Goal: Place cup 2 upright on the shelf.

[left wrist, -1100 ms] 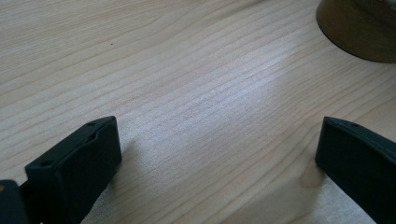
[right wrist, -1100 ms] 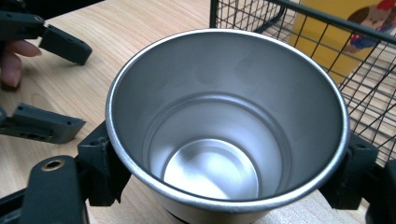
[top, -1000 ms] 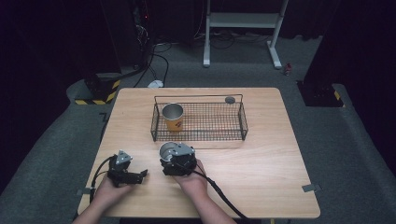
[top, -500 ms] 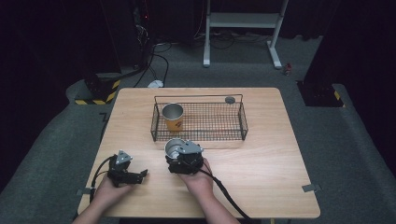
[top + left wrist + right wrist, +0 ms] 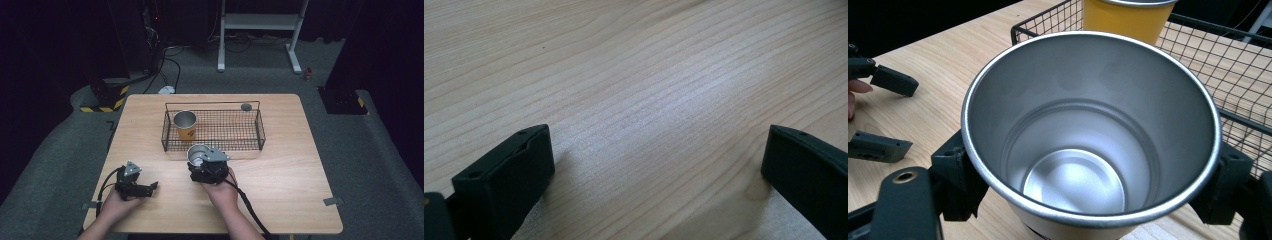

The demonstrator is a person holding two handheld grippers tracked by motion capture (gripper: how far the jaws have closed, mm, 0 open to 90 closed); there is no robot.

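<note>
So the right gripper (image 5: 202,161) has a metal cup (image 5: 197,154) pinched between its two black jaws, one jaw on each side of the cup wall, and the cup sits upright with its mouth open to the camera. In the right gripper view the cup (image 5: 1091,135) is shiny and bare inside, nothing in it as far as the frame shows. It's over the wooden table (image 5: 290,165), just on the near side of the black wire basket (image 5: 260,131), right up by the basket's near wall; can't tell whether its base touches the wood. Inside that basket, at the left end, stands a second cup (image 5: 185,124) with an orange-yellow outside and a metal rim, also upright. A small dark round thing (image 5: 246,106) lies on the table by the far right corner of the basket, too small to make out. Meanwhile the left gripper (image 5: 152,187) rests low on the near left part of the table, well apart from the cup, jaws spread wide with only bare wood grain between them in the left gripper view. A black cable (image 5: 247,210) trails off the right gripper toward the near edge.
</note>
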